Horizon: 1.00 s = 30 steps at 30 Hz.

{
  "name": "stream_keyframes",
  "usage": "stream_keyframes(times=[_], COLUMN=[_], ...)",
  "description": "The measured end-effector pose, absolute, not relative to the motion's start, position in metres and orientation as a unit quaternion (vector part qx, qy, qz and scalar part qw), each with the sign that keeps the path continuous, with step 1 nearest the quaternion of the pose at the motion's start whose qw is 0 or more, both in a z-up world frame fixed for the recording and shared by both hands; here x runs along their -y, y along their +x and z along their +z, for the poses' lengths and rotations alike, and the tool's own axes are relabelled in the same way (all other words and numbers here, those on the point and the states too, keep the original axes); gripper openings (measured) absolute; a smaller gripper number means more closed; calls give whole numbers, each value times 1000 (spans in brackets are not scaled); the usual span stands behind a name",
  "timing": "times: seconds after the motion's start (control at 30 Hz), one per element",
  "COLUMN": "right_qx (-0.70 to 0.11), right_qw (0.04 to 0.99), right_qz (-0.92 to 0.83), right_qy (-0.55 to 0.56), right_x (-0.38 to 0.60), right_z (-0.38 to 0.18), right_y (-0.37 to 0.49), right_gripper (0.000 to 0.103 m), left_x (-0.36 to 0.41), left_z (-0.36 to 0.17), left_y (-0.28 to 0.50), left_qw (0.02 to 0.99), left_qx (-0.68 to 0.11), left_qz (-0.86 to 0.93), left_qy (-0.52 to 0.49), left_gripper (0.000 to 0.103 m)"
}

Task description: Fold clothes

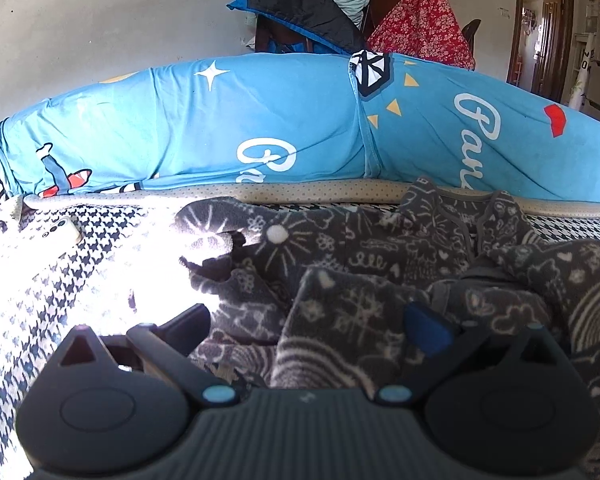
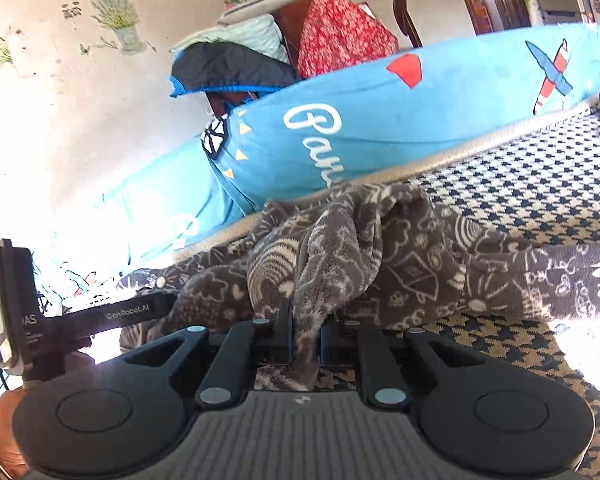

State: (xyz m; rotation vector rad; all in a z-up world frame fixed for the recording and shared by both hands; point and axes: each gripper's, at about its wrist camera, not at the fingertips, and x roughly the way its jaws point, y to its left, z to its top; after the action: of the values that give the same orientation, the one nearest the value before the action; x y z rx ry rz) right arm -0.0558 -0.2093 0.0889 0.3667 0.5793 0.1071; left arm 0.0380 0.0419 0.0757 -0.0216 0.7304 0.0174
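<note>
Right wrist: fingers (image 2: 286, 328) pinch fuzzy doodle-print fleece garment (image 2: 340, 248).

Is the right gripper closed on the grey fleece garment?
Yes, the right gripper pinches a bunched fold of the grey fleece garment.

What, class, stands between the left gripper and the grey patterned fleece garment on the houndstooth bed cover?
Nothing visible. The left gripper has its jaws open with the grey patterned fleece garment lying directly between and ahead of them. The right gripper is already shut on a fold of it.
</note>
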Motion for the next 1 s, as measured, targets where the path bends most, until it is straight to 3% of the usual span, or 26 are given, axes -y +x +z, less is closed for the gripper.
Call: stream_keyframes(times=[0.33,0.53,0.77,1.0], right_qx=[-189,-208,-201,-210], right_qw=[959,954,946,962], right_qz=[26,-70,-167,-96], right_qy=[208,202,193,143], right_x=[236,255,273,239], right_z=[112,106,100,99], right_y=[-127,-150,-173,-173], right_gripper=[12,12,29,30], left_x=[-61,-69,-70,-78], left_z=[80,73,61,58], left_y=[-29,-65,-86,-91], left_qw=[938,933,929,927], left_qx=[-347,-357,-368,-372], left_qz=[18,20,23,28], left_qy=[-9,-29,-31,-45], left_gripper=[103,103,103,103])
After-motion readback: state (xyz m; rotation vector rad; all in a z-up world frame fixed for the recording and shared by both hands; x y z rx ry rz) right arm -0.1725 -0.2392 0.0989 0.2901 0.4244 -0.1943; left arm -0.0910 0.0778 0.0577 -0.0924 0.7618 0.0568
